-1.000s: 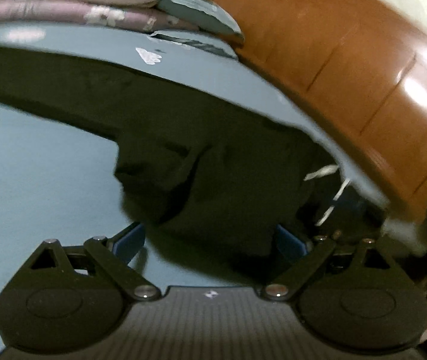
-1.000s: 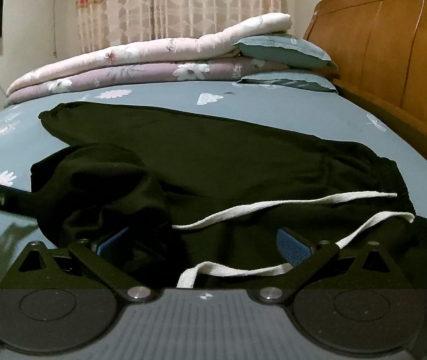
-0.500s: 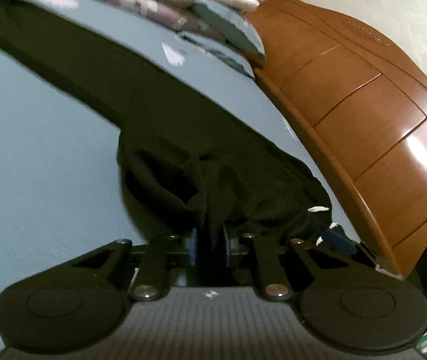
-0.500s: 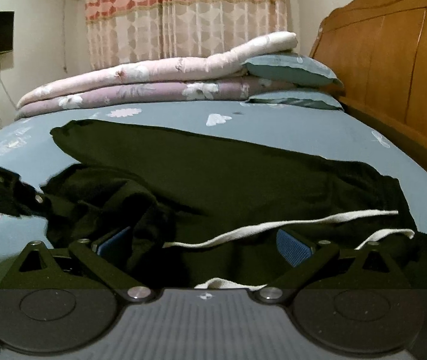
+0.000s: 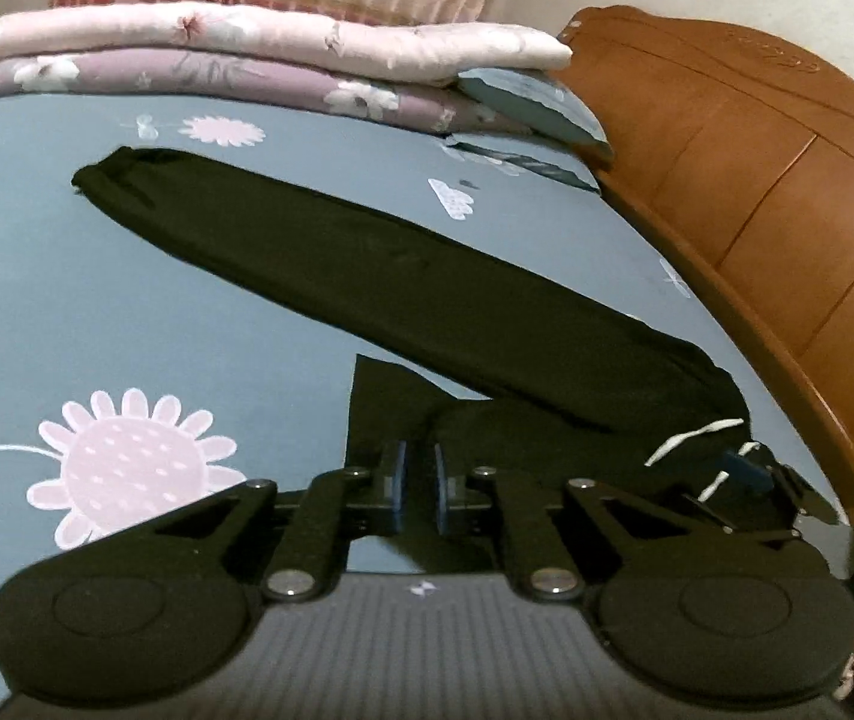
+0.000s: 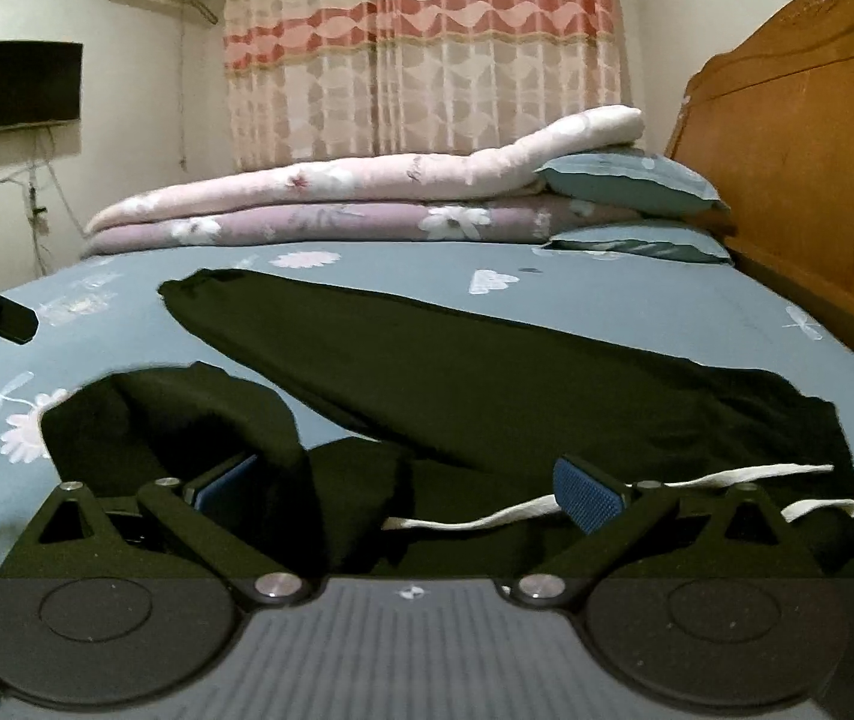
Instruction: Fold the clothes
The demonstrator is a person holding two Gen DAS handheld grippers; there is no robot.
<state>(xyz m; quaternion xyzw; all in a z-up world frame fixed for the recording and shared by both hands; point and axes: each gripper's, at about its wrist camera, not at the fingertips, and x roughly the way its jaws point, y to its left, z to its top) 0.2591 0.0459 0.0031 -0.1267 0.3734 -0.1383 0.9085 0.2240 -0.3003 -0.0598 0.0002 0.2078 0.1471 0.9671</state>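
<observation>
Black trousers [image 5: 427, 300] lie on the blue flowered sheet [image 5: 127, 300], one leg stretched flat toward the far left. My left gripper [image 5: 418, 474] has its jaws closing, and the pads pinch a fold of the other leg, lifted off the sheet. In the right wrist view the trousers [image 6: 487, 372] spread across the bed, the near leg bunched at the left. My right gripper [image 6: 409, 480] stands open over the waistband, with black cloth and the white drawstring [image 6: 487, 516] lying between its fingers, unpressed. Its blue pad [image 5: 751, 474] shows at the right of the left wrist view.
Folded pink and mauve quilts [image 5: 247, 54] and blue pillows [image 5: 535, 102] are stacked at the far side of the bed. A wooden headboard [image 5: 757, 180] runs along the right. A curtain [image 6: 427, 60] and a wall screen [image 6: 19, 87] stand behind.
My left gripper went from wide open to pinched on the bunched trouser leg and rose with it, lifting the cloth. The right gripper stayed open over the waistband.
</observation>
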